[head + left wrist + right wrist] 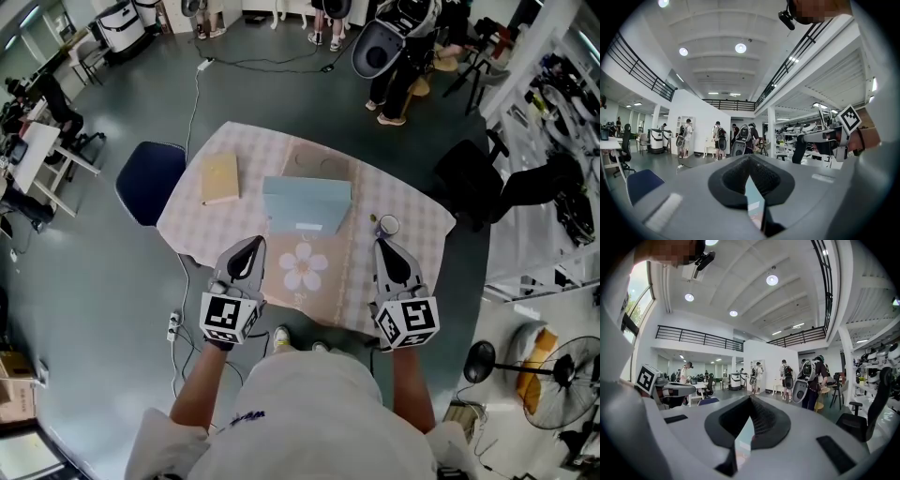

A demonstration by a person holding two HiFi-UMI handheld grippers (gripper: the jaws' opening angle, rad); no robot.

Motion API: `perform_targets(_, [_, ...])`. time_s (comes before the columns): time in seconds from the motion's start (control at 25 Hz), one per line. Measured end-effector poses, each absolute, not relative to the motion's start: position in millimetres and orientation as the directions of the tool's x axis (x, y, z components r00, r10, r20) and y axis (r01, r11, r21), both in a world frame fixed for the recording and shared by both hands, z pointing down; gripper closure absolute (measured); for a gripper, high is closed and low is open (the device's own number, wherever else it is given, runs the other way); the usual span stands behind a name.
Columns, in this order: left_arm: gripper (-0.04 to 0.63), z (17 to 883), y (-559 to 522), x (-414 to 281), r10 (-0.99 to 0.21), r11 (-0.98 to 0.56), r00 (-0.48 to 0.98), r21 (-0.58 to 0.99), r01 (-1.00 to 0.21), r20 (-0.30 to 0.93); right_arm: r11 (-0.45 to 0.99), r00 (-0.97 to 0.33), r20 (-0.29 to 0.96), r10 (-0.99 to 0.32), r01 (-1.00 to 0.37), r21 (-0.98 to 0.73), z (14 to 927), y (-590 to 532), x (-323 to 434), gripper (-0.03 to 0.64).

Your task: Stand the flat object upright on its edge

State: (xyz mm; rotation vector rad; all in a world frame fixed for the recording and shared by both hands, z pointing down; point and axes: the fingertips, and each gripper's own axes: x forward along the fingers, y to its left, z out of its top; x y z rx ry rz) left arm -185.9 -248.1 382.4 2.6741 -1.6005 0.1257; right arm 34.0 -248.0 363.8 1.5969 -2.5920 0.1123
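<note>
A light blue flat book (307, 204) with a white label is at the middle of the table; it appears to stand on its lower edge, its broad face toward me. My left gripper (251, 247) hovers at the table's near edge, left of the pink flower mat (305, 269), jaws shut and empty. On the mat's other side my right gripper (384, 249) is also shut and empty. Both gripper views look out level over the room; in each, the shut jaws (750, 161) (751, 401) show only a sliver of blue behind them.
The checkered tablecloth (192, 220) also carries a tan book (220, 178) lying flat at the left, a brown placemat (319, 161) at the far side and a small cup (388, 225) near the right gripper. A blue chair (150, 180) stands left of the table. People stand farther off.
</note>
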Motion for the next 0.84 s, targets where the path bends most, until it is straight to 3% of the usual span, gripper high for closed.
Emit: perform_targets(0.84, [0.595, 388, -237, -200, -0.883, -0.462, 0.459, -0.013, -0.887, 0.094, 0.471, -0.472, 0.131, -0.872, -0.881, -0.035, 368, -238, 24, 0.614])
